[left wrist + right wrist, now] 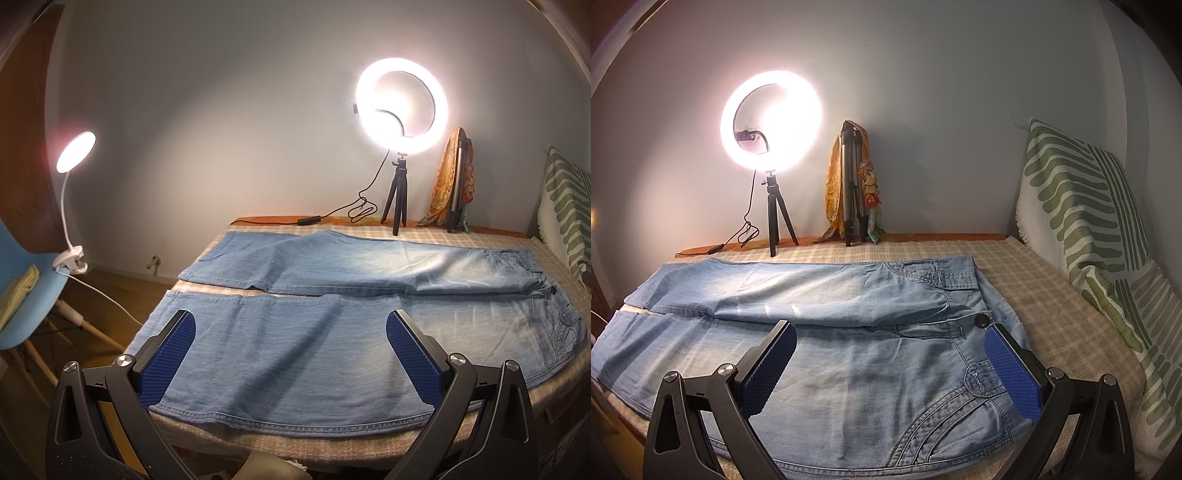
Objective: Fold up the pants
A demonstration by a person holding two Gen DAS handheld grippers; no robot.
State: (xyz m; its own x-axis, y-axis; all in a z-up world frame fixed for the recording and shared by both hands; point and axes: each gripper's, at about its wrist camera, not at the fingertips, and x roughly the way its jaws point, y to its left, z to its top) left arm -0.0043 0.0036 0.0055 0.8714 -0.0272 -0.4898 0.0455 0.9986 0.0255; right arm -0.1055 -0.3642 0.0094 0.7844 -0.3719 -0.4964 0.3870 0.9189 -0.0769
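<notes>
Light blue denim pants (314,343) lie spread flat on a checked bed cover (561,266), legs side by side and running left, waist at the right. My left gripper (290,354) hovers open over the near leg, blue pads wide apart, nothing between them. In the right wrist view the pants (849,369) show their waistband, a dark button (980,320) and a stitched pocket. My right gripper (890,365) stands open above the near hip, its right pad close to the waistband edge.
A lit ring light on a small tripod (400,107) and a folded tripod draped with an orange scarf (452,184) stand at the back by the wall. A green-patterned pillow (1100,229) leans at the right. A blue chair (33,295) with a clip lamp (75,147) sits left of the bed.
</notes>
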